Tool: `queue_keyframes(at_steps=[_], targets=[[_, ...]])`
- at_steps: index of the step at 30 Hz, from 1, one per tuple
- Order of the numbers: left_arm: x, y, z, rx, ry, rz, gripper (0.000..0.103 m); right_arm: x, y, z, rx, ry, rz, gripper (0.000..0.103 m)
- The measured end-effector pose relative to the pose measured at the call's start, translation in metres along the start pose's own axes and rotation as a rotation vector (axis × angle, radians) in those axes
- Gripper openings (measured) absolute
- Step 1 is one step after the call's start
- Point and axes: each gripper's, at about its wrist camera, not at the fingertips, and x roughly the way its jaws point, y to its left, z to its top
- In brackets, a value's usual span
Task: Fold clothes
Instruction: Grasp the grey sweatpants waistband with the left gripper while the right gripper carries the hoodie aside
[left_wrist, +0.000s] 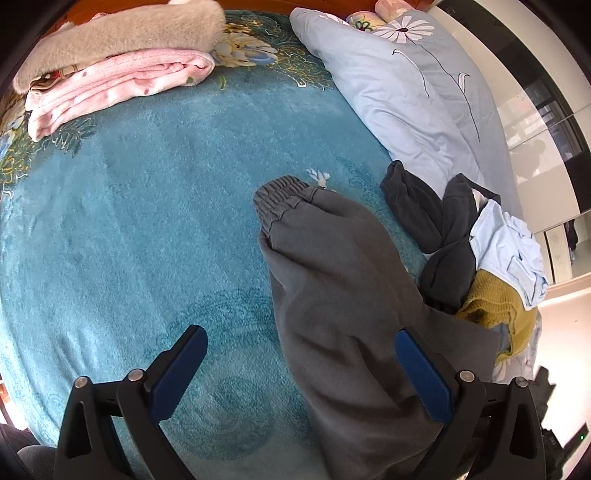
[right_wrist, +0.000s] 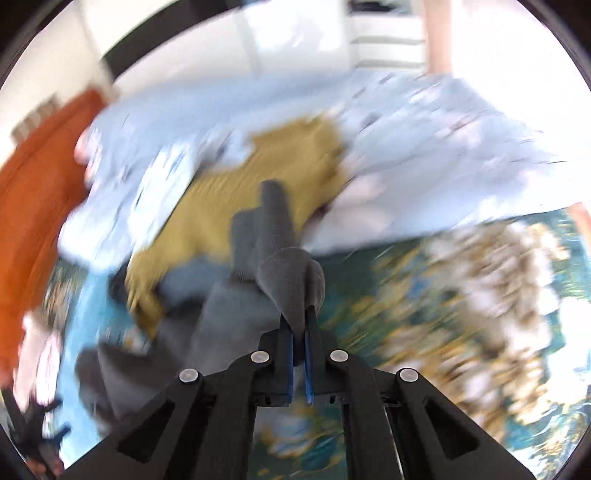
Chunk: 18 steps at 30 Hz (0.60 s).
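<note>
Grey sweatpants (left_wrist: 343, 280) lie on the teal blanket (left_wrist: 129, 221), one leg stretched out with its ribbed cuff (left_wrist: 280, 195) at the far end. My left gripper (left_wrist: 301, 349) is open above the blanket, its right finger (left_wrist: 424, 373) over the grey cloth, holding nothing. In the blurred right wrist view my right gripper (right_wrist: 299, 325) is shut on a bunched end of the grey sweatpants (right_wrist: 284, 273) and holds it lifted above the bed.
A heap of clothes lies at the right: dark garment (left_wrist: 436, 221), light blue shirt (left_wrist: 506, 243), mustard sweater (left_wrist: 495, 302). Folded pink and beige blankets (left_wrist: 114, 74) sit far left. A pale blue floral duvet (left_wrist: 413, 88) runs along the right. An orange headboard (right_wrist: 33, 192) shows.
</note>
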Motion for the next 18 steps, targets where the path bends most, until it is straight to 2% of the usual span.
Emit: queue_keyframes(at_steps=[4,7,8,10,13,17,18], targets=[[0.004,-0.006,0.000,0.002,0.018,-0.028,0.103,-0.041,-0.063,0.030,0.114,-0.137,-0.103,0.004],[0.010,-0.013,0.000,0.004,0.027,-0.032,0.103,-0.035,-0.102,0.025,0.133,-0.103,-0.188,0.004],[0.013,-0.013,-0.001,-0.002,0.035,-0.035,0.103,-0.027,-0.116,0.018,0.151,-0.068,-0.214,0.004],[0.019,-0.014,-0.003,-0.016,0.053,-0.041,0.103,0.007,-0.145,-0.008,0.216,0.062,-0.262,0.004],[0.026,-0.012,-0.005,-0.023,0.069,-0.021,0.103,0.043,-0.182,-0.051,0.386,0.205,-0.271,0.004],[0.033,-0.005,0.000,-0.067,0.080,-0.004,0.103,0.033,-0.195,-0.066,0.483,0.246,-0.236,0.006],[0.035,-0.001,0.002,-0.105,0.086,-0.017,0.103,0.030,-0.198,-0.068,0.503,0.254,-0.227,0.006]])
